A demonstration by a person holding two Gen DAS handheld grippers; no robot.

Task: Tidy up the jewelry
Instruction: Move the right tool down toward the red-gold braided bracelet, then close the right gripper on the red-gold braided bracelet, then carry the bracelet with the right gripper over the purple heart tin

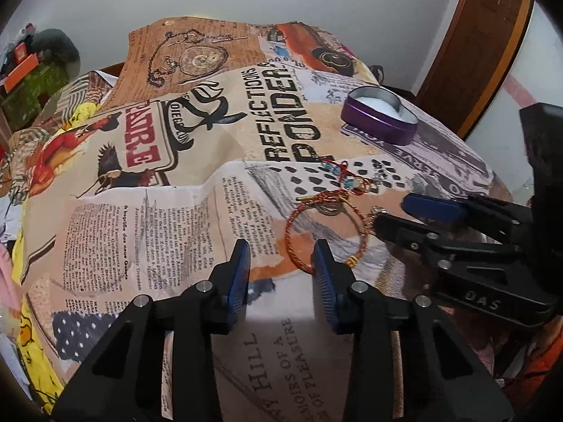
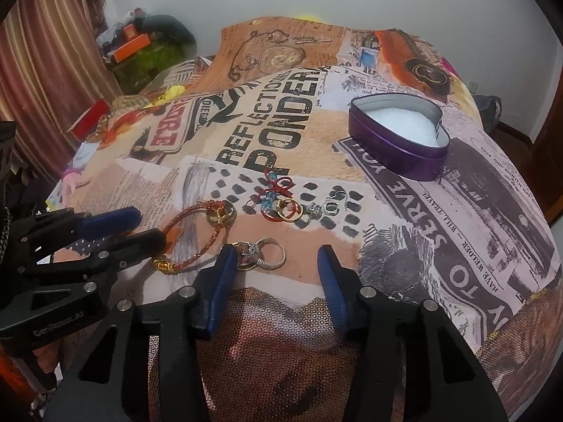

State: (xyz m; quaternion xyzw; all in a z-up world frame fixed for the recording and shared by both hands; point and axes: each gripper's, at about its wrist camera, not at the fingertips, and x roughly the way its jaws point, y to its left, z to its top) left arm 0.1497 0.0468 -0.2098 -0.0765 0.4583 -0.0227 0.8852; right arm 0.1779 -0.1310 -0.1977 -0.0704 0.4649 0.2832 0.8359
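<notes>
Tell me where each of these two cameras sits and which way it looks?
Left wrist: rides the left gripper, looking down along its blue fingers at the red cord bracelet; the right gripper enters from the right.
Right wrist: rides the right gripper, facing silver rings; the left gripper enters from the left.
Shared: bracelet, heart-shaped purple tin, printed cloth.

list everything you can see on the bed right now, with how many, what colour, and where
Heart-shaped tin: one, purple, open, white lining, far right on the bedspread.
Cord bracelet: one, red and gold, near left.
Silver rings: two or so, overlapping, nearest the right gripper.
Gold rings: two or three, middle cluster.
Red cord with blue beads: one, middle.
Small silver pieces: two, right of the cluster.
Bedspread: one, newsprint collage.
Left gripper: black, blue pads, open.
Right gripper: same, open.
</notes>
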